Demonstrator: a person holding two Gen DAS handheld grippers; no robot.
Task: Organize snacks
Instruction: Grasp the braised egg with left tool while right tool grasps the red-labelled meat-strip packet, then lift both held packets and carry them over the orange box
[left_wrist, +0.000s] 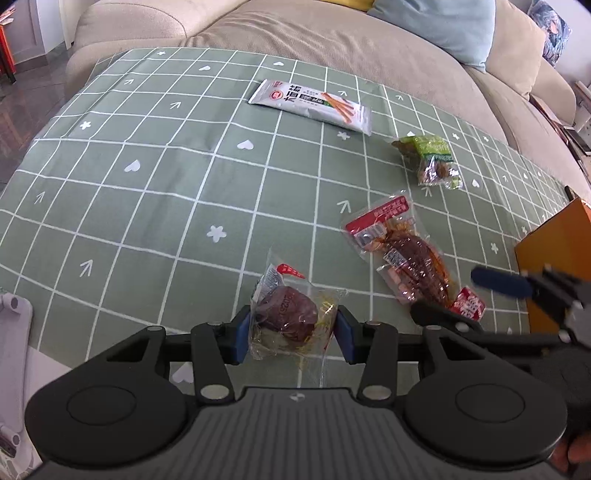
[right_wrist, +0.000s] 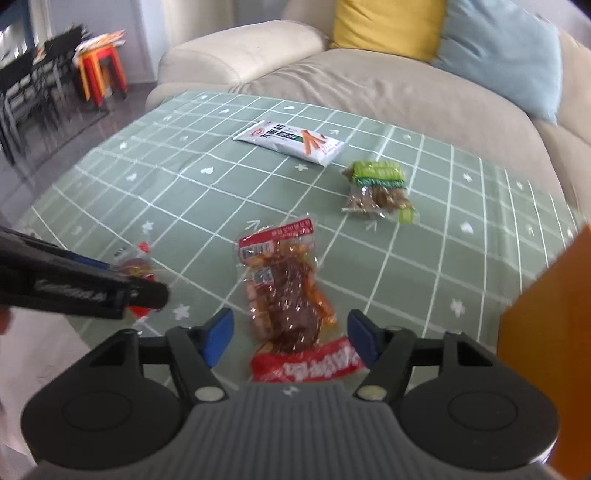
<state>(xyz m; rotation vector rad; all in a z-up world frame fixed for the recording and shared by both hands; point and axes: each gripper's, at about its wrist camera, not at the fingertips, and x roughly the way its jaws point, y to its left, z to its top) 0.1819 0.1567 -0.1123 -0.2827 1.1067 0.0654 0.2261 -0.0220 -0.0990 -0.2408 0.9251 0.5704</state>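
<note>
Between the open right hand-held gripper (right_wrist: 290, 338) fingers, the red meat snack pack (right_wrist: 284, 291) lies lengthwise, pointing away.

Four snack packets lie on the green checked cloth (left_wrist: 147, 206): one white stick-snack pack (left_wrist: 310, 105) far, one green-labelled pack (left_wrist: 432, 158) right, one red-labelled meat pack (left_wrist: 402, 254), one small clear-wrapped dark snack (left_wrist: 291, 317) near.

Home living room — beige sofa (right_wrist: 369, 85), cushions (right_wrist: 388, 26), checked tablecloth (left_wrist: 147, 221).
</note>
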